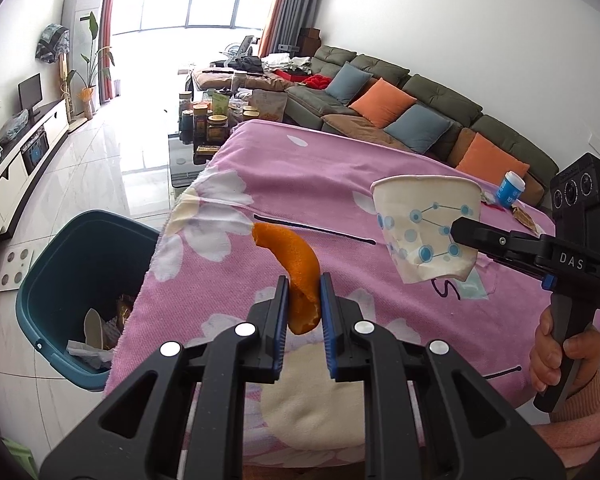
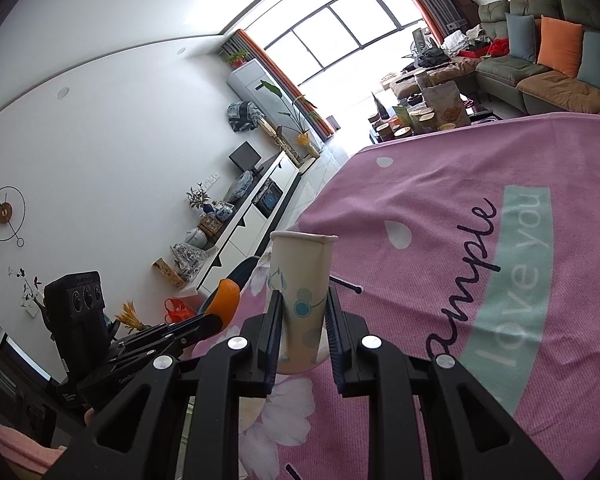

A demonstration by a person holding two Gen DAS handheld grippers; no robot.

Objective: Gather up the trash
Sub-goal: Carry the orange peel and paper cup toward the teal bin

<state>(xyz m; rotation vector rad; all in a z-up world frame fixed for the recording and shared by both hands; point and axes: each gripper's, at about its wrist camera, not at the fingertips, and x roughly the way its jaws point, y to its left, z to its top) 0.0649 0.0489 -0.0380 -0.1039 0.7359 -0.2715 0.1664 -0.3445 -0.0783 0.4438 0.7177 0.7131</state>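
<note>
Peel (image 1: 296, 272) sits clamped in left gripper (image 1: 305, 304), jaws pinching its lower end, long axis running up toward 11 o'clock, held above the cloth (image 1: 332, 184). Bin (image 1: 52, 264) lies at 9 o'clock from those jaws, beside the table edge, trash already inside. Right gripper (image 2: 303, 320) is farther, at 2 o'clock, jaws squeezing a flattened cup (image 2: 300, 276). Left looks nearer the bin, likely drops first.

Curved orange peel (image 1: 296, 276), squashed paper cup (image 1: 428, 228)
</note>
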